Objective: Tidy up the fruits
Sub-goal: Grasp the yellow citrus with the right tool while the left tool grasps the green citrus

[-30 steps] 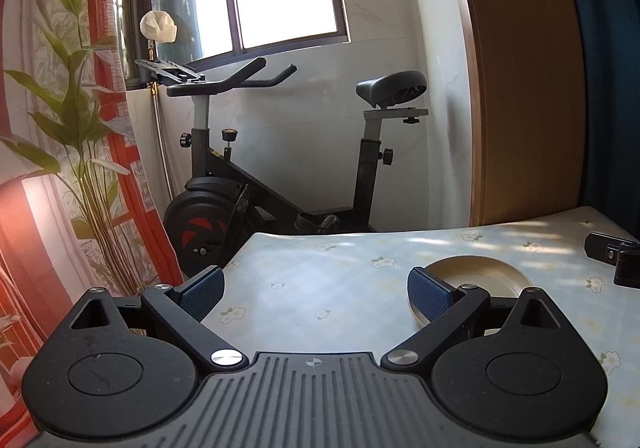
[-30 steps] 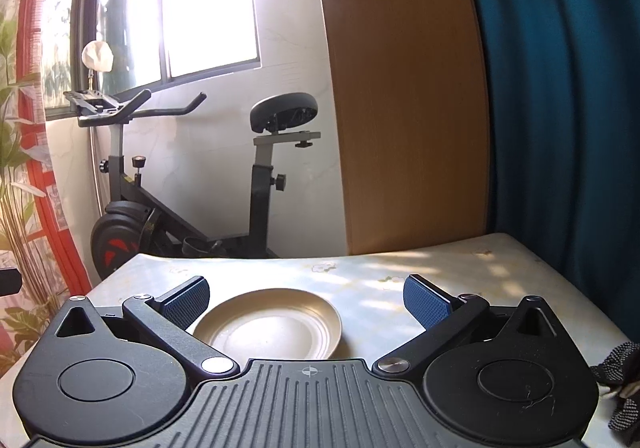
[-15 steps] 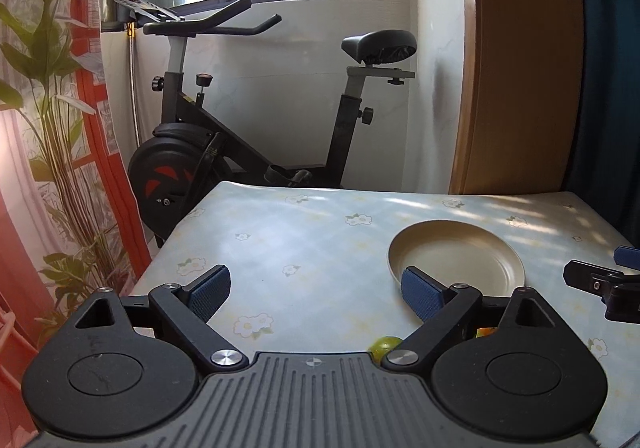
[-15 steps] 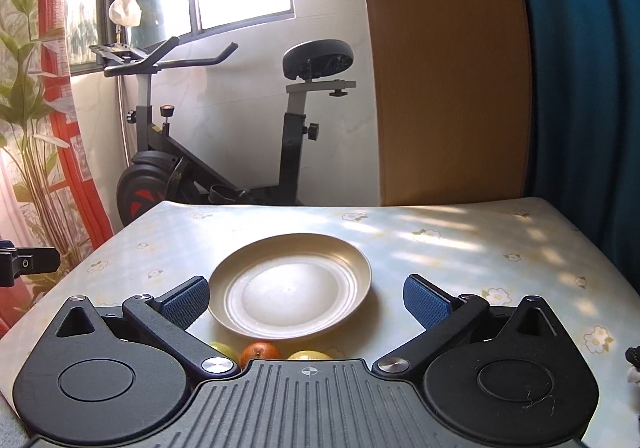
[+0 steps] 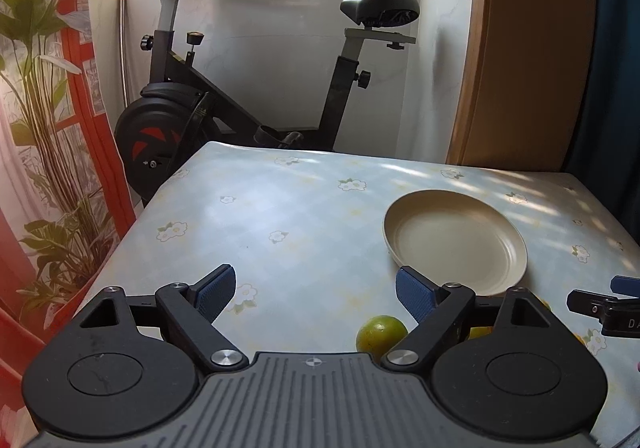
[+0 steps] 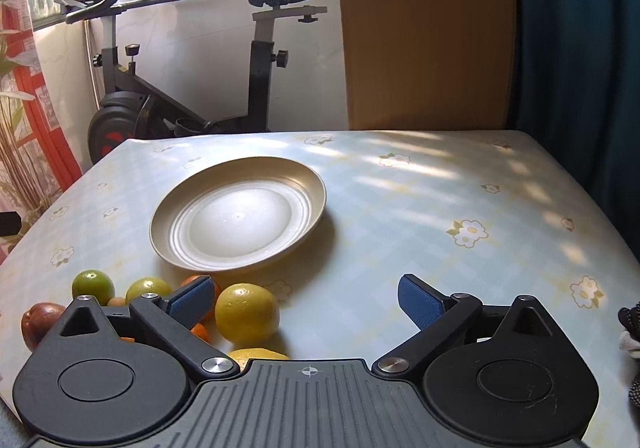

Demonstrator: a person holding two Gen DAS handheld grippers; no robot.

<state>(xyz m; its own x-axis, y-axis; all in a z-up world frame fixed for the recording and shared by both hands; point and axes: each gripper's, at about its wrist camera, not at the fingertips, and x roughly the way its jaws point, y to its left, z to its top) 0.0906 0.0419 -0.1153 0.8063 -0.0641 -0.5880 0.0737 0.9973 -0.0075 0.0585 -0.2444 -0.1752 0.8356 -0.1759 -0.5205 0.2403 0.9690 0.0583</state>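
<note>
Left wrist view: left gripper [image 5: 316, 292] was spread wide, nothing between its blue pads, hovering over the floral tablecloth [image 5: 280, 207]. Cream plate [image 5: 454, 238] sat bare to the far right of it. A green citrus [image 5: 381, 332] lay near, just beside the right finger, partly hidden by it. A sliver of orange fruit showed behind that finger, too hidden to name. Right gripper's tip poked in at the right edge. Exercise bike [image 5: 248, 87] stood beyond the table.

Right wrist view: right gripper [image 6: 306, 298] was spread too, holding nothing. Plate [image 6: 240, 213] lay far left of centre. Fruits clustered near left of it: yellow lemon [image 6: 246, 312] just beside the left finger, two green limes [image 6: 93, 284] [image 6: 147, 288], a reddish fruit [image 6: 40, 322], maybe an apple, orange bits behind the finger.
</note>
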